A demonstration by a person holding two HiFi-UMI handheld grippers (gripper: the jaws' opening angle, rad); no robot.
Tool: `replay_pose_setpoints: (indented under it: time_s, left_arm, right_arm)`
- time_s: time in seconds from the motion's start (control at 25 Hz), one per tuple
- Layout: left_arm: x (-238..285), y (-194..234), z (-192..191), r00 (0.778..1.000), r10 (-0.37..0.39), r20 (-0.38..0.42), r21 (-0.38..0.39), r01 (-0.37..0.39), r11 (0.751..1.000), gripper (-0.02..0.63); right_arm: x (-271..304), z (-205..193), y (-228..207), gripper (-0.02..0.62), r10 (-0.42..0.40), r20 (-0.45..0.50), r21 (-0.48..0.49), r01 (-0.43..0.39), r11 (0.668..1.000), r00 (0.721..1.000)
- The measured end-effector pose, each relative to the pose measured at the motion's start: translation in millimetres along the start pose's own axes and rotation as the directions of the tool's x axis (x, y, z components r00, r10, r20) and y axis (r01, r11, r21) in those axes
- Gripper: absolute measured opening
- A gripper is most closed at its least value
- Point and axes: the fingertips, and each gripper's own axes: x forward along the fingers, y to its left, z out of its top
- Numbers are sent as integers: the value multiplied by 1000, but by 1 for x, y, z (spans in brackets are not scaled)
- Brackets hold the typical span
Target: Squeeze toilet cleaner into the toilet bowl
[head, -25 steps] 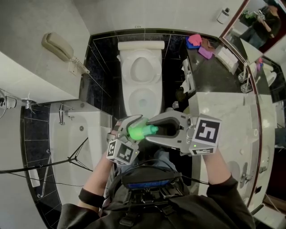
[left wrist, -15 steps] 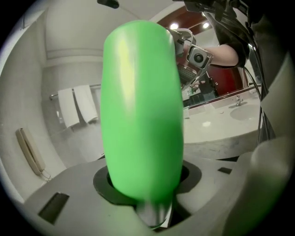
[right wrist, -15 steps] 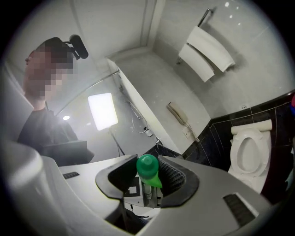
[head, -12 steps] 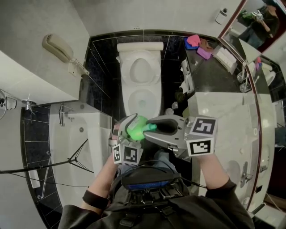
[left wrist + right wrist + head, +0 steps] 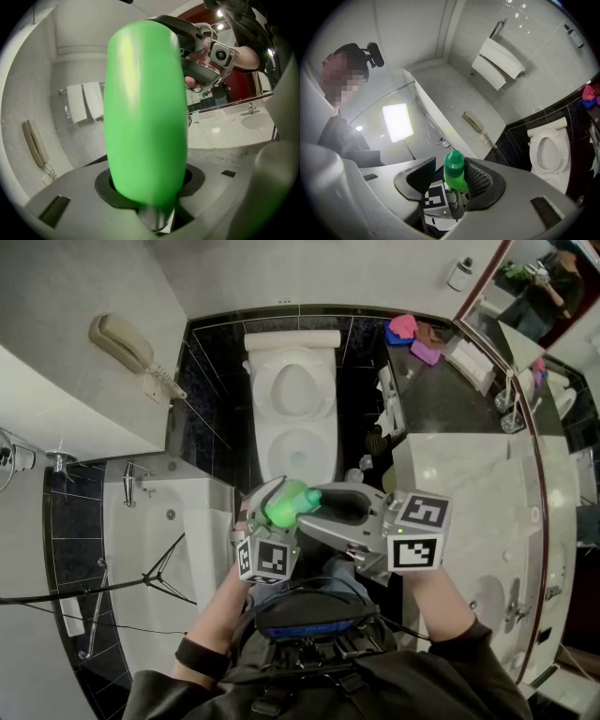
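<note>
Green plastic toilet-cleaner bottle [image 5: 145, 112] sits clamped between the jaws of the left gripper [image 5: 278, 495], which are closed on its rounded body. In the left gripper view the bottle stands upright and fills the middle of the picture. In the head view the bottle lies roughly level in front of the person's chest, with its neck pointing towards the right gripper [image 5: 323, 506].

The right gripper's jaws have just been opening. The small green screw cap [image 5: 454, 169] of the bottle stands between them. It lies against the ribbed dark pad on one side, with a clear gap to the smooth dark pad on the other, so the jaws are spread and not pressing on it.

Both grippers hang just in front of the white ceramic toilet [image 5: 328, 446]. Its seat lid is raised against the cistern and its bowl is uncovered. The bottle is near the bowl's front rim in the head view, not over it. A beige wall telephone [image 5: 127, 341] hangs on the grey tiled wall to the left of the toilet. A pale marble desk [image 5: 469, 484] runs along the right.
</note>
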Motion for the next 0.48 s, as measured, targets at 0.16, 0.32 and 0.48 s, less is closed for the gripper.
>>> replay_pose_setpoints:
  time_s: [0.16, 0.32, 0.48]
  left_arm:
    - [3, -6, -3, 1000, -13, 4, -1, 13, 1000, 196]
    - [1, -24, 2, 988, -142, 52, -37, 145, 989, 196]
    - [-11, -41, 34, 934, -333, 133, -95, 346, 933, 196]
  right_arm:
    - [-3, -1, -2, 209, -6, 27, 13, 6, 1000, 1000]
    - [-8, 13, 4, 210, 31, 132, -143, -12, 990, 991]
    - [-13, 29, 27, 252, 134, 168, -370, -63, 927, 977]
